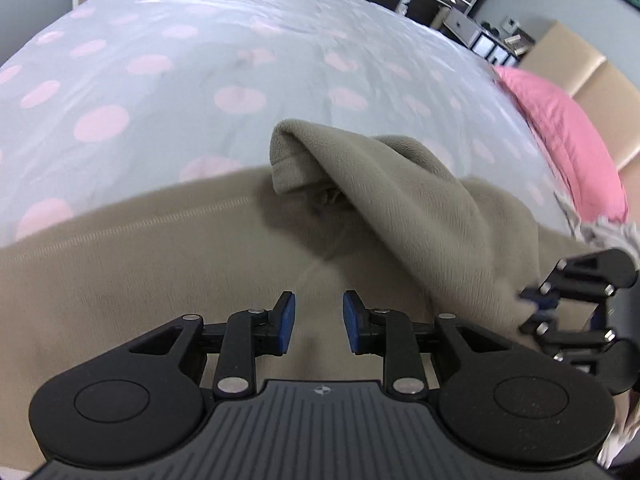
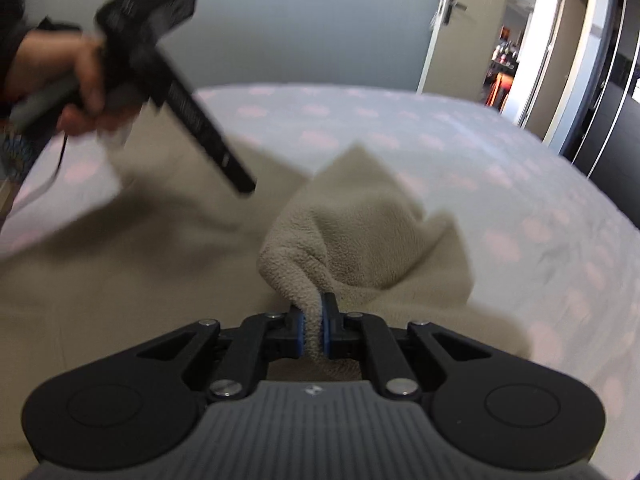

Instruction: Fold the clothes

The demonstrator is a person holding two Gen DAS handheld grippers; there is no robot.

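The garment [image 1: 160,280] lies spread on the bed [image 1: 200,60] before me; a pillow [image 1: 560,132] sits right of it, shelves [image 1: 460,4] behind the bed.

No legible text, brand name or number anywhere. Only a small round emblem without letters stamped on the ribbed grey housing of the left claw [image 1: 319,322] and the same on the right claw [image 2: 314,326]. White marks on the black bar of the left claw too blurred to read.
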